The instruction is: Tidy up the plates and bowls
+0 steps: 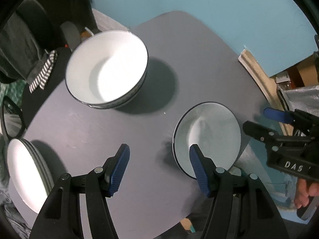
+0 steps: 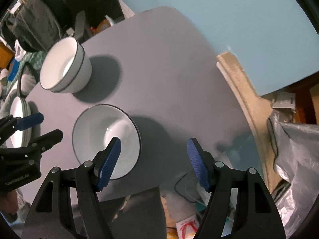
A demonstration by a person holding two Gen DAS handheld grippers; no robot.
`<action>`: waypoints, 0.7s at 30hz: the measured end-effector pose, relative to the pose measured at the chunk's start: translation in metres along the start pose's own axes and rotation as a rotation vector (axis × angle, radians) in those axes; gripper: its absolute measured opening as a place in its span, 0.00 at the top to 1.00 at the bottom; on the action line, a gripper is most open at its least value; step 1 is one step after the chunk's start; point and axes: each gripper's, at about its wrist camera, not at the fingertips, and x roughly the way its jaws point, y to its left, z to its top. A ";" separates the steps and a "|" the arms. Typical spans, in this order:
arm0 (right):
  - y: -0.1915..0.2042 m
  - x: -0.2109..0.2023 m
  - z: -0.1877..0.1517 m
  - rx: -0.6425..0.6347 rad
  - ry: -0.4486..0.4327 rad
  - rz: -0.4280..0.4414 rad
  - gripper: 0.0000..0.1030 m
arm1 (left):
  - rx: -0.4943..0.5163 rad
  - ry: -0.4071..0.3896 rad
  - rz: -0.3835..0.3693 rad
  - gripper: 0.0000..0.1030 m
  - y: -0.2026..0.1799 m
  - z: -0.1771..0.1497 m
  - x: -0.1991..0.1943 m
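A stack of white dark-rimmed bowls (image 1: pixel 106 69) stands at the far left of the grey table (image 1: pixel 199 59); it also shows in the right wrist view (image 2: pixel 65 67). A single plate (image 1: pixel 209 135) lies near the table's right front edge, also seen from the right wrist (image 2: pixel 106 139). A stack of plates (image 1: pixel 28 175) sits at the left front corner and shows in the right wrist view (image 2: pixel 20 123). My left gripper (image 1: pixel 159 169) is open and empty above the table, its right finger over the single plate. My right gripper (image 2: pixel 153 161) is open and empty, to the right of that plate.
A blue wall (image 1: pixel 199 0) lies behind the table. A wooden plank (image 2: pixel 239 83) leans along the right edge, with silvery plastic sheeting (image 2: pixel 295 159) beyond. A dark chair with clothes (image 2: pixel 39 20) stands at the far left. Clutter lies on the floor below the front edge (image 2: pixel 185 199).
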 end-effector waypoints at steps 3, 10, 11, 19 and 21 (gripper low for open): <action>0.002 0.014 -0.001 -0.016 0.023 0.016 0.33 | -0.009 0.010 -0.007 0.38 -0.001 -0.001 0.009; 0.003 0.041 -0.004 -0.030 0.049 0.047 0.33 | -0.036 0.034 -0.005 0.38 0.001 -0.001 0.027; 0.002 0.044 -0.004 -0.030 0.054 0.050 0.33 | -0.040 0.038 -0.002 0.38 0.001 -0.001 0.030; -0.004 0.060 -0.004 -0.018 0.058 0.075 0.33 | -0.057 0.068 0.011 0.38 0.003 -0.005 0.043; -0.007 0.059 -0.006 -0.024 0.053 0.071 0.33 | -0.056 0.074 0.009 0.38 0.004 -0.005 0.046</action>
